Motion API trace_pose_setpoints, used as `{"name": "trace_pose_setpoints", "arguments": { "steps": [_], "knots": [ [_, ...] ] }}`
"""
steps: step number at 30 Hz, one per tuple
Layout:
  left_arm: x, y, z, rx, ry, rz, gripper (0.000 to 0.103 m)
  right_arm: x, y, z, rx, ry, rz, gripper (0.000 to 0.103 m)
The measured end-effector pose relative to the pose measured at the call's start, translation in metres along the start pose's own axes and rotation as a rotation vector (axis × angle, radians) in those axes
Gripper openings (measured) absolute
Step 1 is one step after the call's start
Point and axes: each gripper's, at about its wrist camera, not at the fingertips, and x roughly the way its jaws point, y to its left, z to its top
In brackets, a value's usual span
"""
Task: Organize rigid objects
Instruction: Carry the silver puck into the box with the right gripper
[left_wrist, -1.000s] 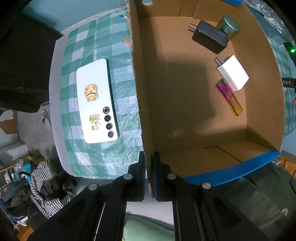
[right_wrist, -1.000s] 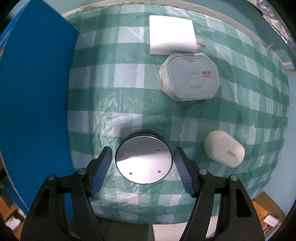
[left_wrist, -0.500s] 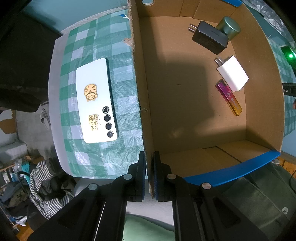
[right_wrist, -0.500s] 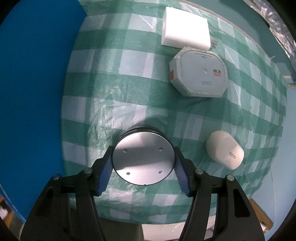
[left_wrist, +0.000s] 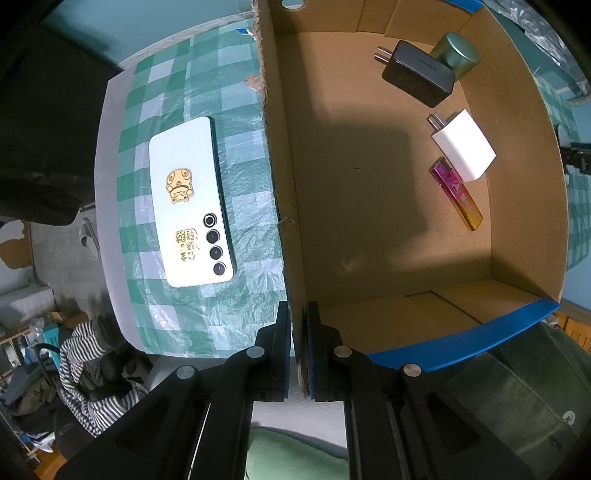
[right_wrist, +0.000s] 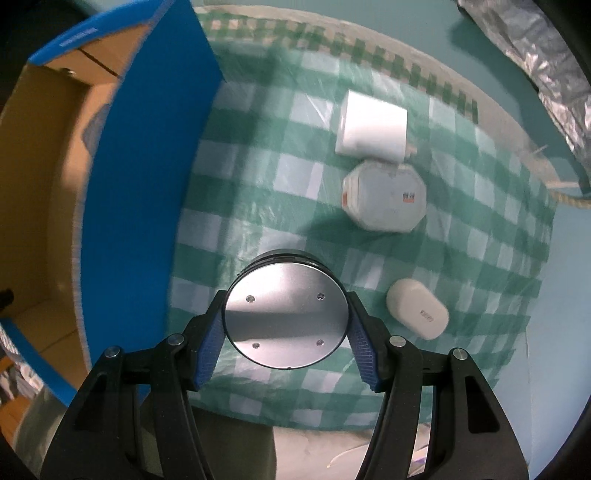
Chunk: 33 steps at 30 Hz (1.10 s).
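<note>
My right gripper (right_wrist: 286, 325) is shut on a round silver-topped disc (right_wrist: 286, 312), which hangs lifted above the green checked tablecloth (right_wrist: 236, 206). The blue outer wall of the cardboard box (right_wrist: 144, 177) stands to its left. My left gripper (left_wrist: 298, 345) is shut on the near end of the box's left wall (left_wrist: 280, 184). Inside the box lie a black charger (left_wrist: 417, 74), a green cylinder (left_wrist: 456, 55), a white charger (left_wrist: 463, 146) and a pink-yellow lighter (left_wrist: 456, 194).
A white phone (left_wrist: 190, 208) with stickers lies on the cloth left of the box. Right of the disc sit a white block charger (right_wrist: 371, 127), an octagonal white box (right_wrist: 384, 201) and a white earbud case (right_wrist: 417, 308). The table's near edge runs just below both grippers.
The right gripper's jaws closed onto the silver disc, then lifted it off the cloth and shifted toward the box, whose open top now shows at left. The left gripper kept still.
</note>
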Motion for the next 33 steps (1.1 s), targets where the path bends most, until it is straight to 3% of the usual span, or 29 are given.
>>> {"name": "trace_pose_setpoints", "arguments": {
  "steps": [7, 14, 20, 33],
  "knots": [
    [0.000, 0.000, 0.000, -0.001, 0.000, 0.000, 0.009, -0.045, 0.001, 0.007, -0.049, -0.038, -0.003, 0.061],
    [0.000, 0.000, 0.001, 0.002, -0.002, 0.003, 0.009, -0.063, -0.002, 0.022, -0.092, -0.071, 0.016, 0.061],
    [0.002, -0.002, 0.003, 0.004, -0.001, 0.007, 0.009, -0.084, 0.020, 0.034, -0.154, -0.111, 0.036, 0.061],
    [-0.001, -0.003, 0.002, -0.004, -0.004, 0.001, 0.009, -0.074, 0.080, 0.055, -0.300, -0.090, 0.019, 0.062]
  ]
}}
